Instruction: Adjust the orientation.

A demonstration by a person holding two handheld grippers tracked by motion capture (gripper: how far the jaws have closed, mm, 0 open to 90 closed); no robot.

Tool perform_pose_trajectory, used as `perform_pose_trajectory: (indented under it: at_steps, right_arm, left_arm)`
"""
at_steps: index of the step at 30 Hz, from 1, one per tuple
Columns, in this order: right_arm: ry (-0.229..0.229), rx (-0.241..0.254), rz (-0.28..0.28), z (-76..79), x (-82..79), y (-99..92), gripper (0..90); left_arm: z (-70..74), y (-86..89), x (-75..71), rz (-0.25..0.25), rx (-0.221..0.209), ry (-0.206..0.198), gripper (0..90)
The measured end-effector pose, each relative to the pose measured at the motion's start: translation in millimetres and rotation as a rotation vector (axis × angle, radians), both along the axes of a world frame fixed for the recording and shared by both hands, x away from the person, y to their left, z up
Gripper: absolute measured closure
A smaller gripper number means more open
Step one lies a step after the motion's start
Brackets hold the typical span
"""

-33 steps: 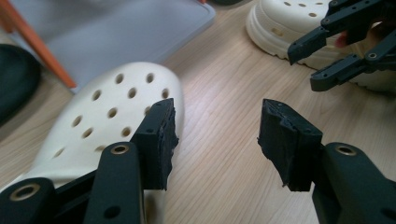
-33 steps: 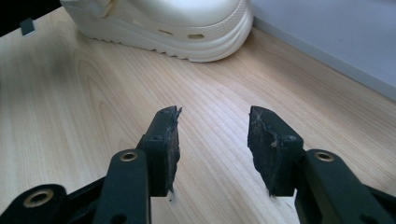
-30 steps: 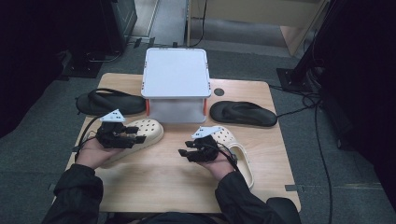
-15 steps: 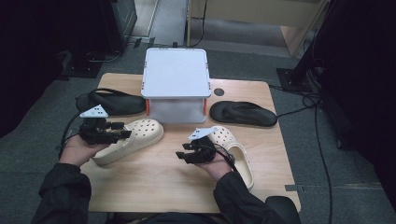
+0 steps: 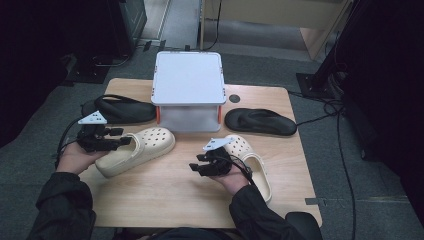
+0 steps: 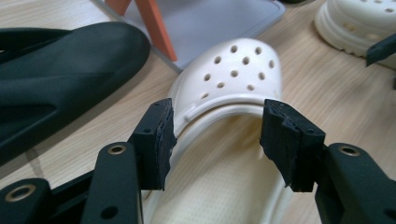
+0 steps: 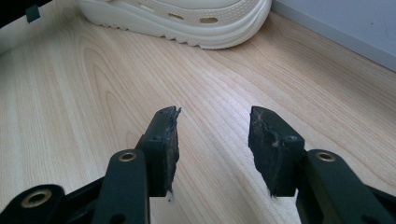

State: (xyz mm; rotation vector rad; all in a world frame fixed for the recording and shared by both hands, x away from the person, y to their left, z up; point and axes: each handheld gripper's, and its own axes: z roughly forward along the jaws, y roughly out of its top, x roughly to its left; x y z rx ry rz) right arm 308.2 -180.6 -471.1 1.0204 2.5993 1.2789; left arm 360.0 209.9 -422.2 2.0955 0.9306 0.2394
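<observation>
Cream clog [image 6: 224, 140] between open left gripper [image 6: 217, 135] jaws, ungripped | lidded bin [image 5: 188, 90] ahead | right gripper [image 7: 212, 140] open, empty, bare wood ahead

A: State the position of the high view.
B: Fixed above the person's edge of the table [image 5: 165, 195], facing forward and down, far off; both grippers appear below it.

A: And the left gripper view?
B: It rides the left gripper [image 6: 217, 135], looks along its jaws, very close to the cream clog [image 6: 233, 79] directly ahead of them.

A: The right gripper view?
B: It rides the right gripper [image 7: 212, 140], low over bare wood, facing that same cream clog [image 7: 177, 18] farther ahead.

A: Shared region?
B: All three cover that clog [image 5: 135, 150] and the surrounding tabletop.
</observation>
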Motion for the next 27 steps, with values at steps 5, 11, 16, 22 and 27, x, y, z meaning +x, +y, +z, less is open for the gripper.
perform_pose_trajectory:
  at_steps: [5,11,16,22,27]
  right_arm:
    - [0.0,-0.001,0.0,-0.4,0.0,-0.1,53.1]
    - [0.004,0.001,0.002,-1.2,0.6,0.5,53.1]
    - [0.004,0.0,0.005,-2.7,0.7,2.3,53.1]
    - [0.008,0.003,0.008,-4.2,0.4,4.4,53.5]
    - [0.016,0.004,0.019,-6.2,-0.7,7.6,54.5]
  left_arm:
    - [-11.7,6.8,5.1,0.016,0.005,0.02,45.0]
    - [-22.7,8.3,12.8,0.026,0.014,0.036,45.3]
    - [-32.3,5.6,19.1,0.009,0.024,0.056,47.6]
    - [-35.6,-0.3,21.0,0.013,0.05,0.046,55.8]
    - [-35.0,-1.8,18.9,0.012,0.073,0.022,61.2]
